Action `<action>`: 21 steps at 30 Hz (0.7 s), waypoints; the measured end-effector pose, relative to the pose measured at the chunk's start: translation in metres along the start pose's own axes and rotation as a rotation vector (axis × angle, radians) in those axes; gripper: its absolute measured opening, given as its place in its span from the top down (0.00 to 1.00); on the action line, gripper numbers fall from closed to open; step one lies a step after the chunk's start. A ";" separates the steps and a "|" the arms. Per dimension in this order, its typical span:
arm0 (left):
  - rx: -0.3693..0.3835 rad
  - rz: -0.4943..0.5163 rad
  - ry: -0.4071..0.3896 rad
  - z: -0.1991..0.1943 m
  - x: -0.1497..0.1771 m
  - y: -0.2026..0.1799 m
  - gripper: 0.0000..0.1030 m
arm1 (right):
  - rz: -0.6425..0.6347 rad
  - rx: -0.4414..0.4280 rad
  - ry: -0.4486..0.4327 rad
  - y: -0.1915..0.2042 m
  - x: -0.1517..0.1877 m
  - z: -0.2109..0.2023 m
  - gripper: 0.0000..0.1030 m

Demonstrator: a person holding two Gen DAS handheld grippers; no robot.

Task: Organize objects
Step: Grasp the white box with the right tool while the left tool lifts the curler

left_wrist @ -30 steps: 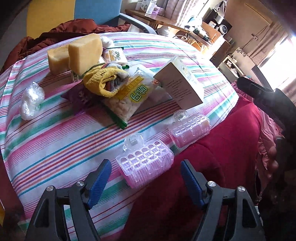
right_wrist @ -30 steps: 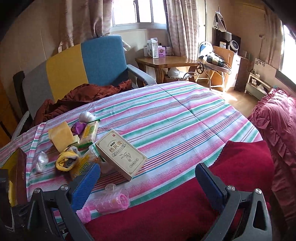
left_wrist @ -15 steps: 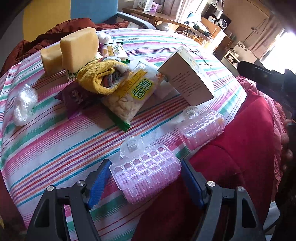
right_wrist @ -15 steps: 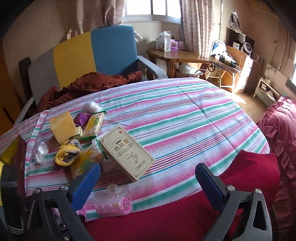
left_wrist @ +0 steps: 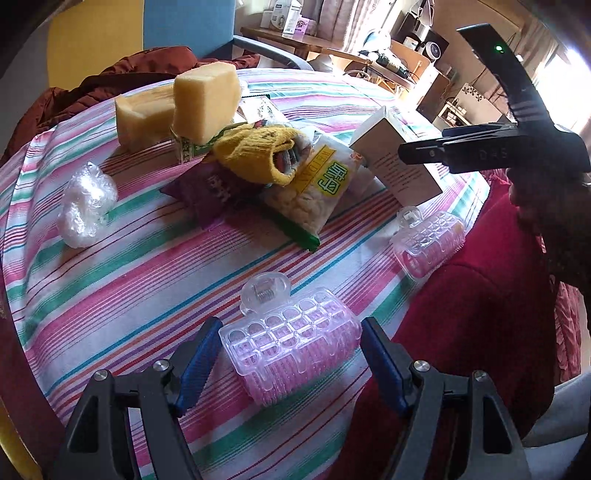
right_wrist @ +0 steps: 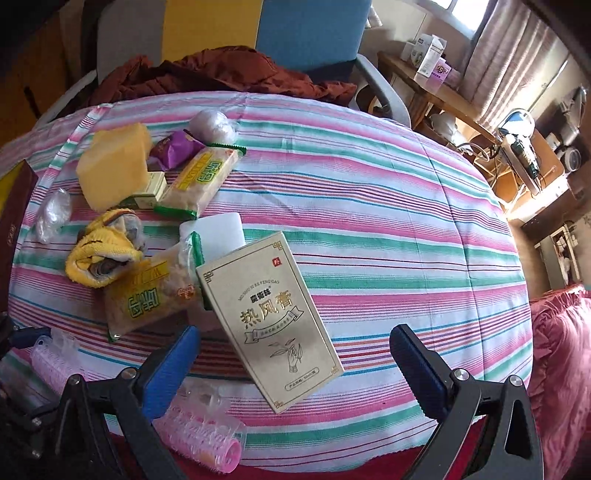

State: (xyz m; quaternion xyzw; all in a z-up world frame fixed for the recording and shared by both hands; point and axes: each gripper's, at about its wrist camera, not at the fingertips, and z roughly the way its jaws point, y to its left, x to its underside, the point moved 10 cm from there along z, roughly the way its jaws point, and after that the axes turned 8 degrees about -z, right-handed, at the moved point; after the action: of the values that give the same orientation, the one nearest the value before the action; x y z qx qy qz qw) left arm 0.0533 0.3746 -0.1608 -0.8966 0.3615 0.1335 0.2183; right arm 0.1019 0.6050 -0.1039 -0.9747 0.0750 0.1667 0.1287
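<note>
A pink hair roller (left_wrist: pixel 291 350) with a clear clip lies on the striped tablecloth (left_wrist: pixel 122 295) near its front edge. My left gripper (left_wrist: pixel 290 365) is open, one blue finger on either side of the roller. A second pink roller (left_wrist: pixel 428 240) lies to the right by the red blanket, and shows low in the right wrist view (right_wrist: pixel 207 435). My right gripper (right_wrist: pixel 295 369) is open and hovers over the near end of a beige medicine box (right_wrist: pixel 269 321), holding nothing.
Piled behind are yellow sponges (left_wrist: pixel 203 99), a yellow knitted glove (left_wrist: pixel 255 155), snack packets (left_wrist: pixel 314 192), a purple packet (left_wrist: pixel 210 192) and a plastic-wrap ball (left_wrist: pixel 86 203). A red blanket (left_wrist: pixel 480 332) covers the front right. A blue-yellow chair (right_wrist: pixel 314 33) stands behind.
My left gripper has moved forward until the near roller sits between its fingers. My right gripper has come down and closer to the beige box. Both stay open.
</note>
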 end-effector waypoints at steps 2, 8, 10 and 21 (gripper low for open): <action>-0.006 -0.002 -0.007 -0.003 0.001 -0.001 0.25 | -0.007 -0.009 0.022 0.000 -0.002 0.006 0.01; -0.001 -0.015 -0.029 -0.008 -0.001 -0.002 0.25 | -0.014 -0.003 0.052 0.002 0.003 0.013 0.41; 0.002 -0.023 -0.033 -0.013 0.001 0.001 0.25 | -0.003 -0.016 0.040 0.001 0.004 0.010 0.43; 0.010 -0.063 -0.071 -0.024 0.006 0.012 0.26 | 0.124 0.049 -0.059 -0.021 0.005 -0.015 0.46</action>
State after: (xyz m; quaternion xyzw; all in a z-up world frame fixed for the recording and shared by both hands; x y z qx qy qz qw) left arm 0.0511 0.3511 -0.1460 -0.9012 0.3256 0.1562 0.2396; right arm 0.1150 0.6205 -0.0869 -0.9593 0.1355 0.2013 0.1443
